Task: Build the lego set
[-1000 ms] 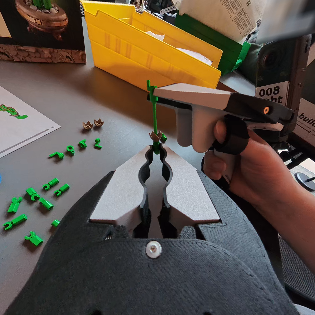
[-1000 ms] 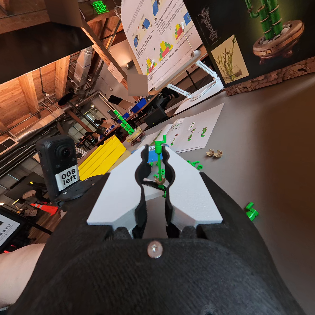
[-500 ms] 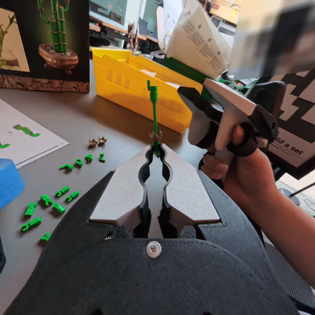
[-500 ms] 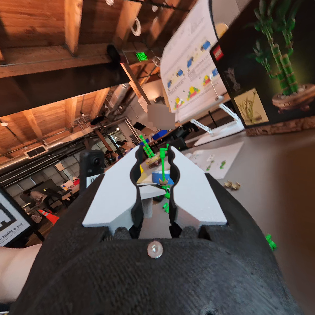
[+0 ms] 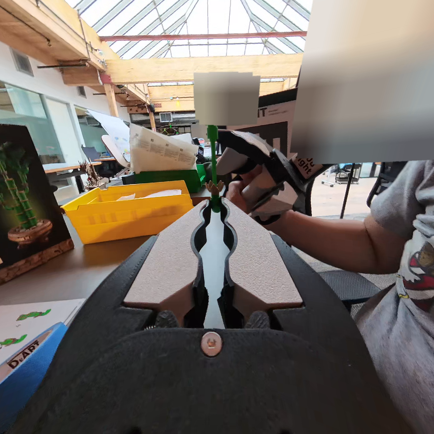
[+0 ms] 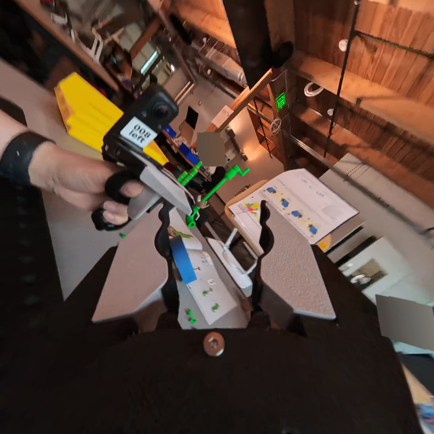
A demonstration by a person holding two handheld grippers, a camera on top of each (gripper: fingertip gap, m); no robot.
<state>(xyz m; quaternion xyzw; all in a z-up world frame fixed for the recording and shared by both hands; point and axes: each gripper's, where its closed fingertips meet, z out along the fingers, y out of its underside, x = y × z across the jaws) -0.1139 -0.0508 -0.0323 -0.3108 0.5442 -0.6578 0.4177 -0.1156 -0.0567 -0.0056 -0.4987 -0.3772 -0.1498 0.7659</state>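
My left gripper (image 5: 215, 207) is shut on the bottom end of a thin green lego stem (image 5: 213, 159) and holds it upright, high above the table. A tan leaf-crown piece (image 5: 214, 186) sits on the stem just above my fingertips. My right gripper (image 6: 213, 206) is open and empty, and the stem (image 6: 217, 186) lies beyond its tips, apart from them. In the left wrist view the right gripper (image 5: 222, 150) is just right of the stem's upper part. In the right wrist view the left gripper (image 6: 193, 212) grips the stem's lower end.
A yellow bin (image 5: 126, 209), a green bin (image 5: 169, 178) with papers and the set's box (image 5: 23, 199) stand on the dark table. A blue tape roll (image 5: 28, 352) and an instruction sheet (image 5: 35, 314) lie at the near left. An open booklet (image 6: 293, 202) stands on a holder. My left and right fingertips are right by each other. The blue tape roll (image 5: 28, 352) is about 25 cm from both grippers' fingertips.
My right gripper has let go of the stem's top, opened wide and drawn back. My left gripper has tilted up with the stem, so the table parts have dropped out of view.
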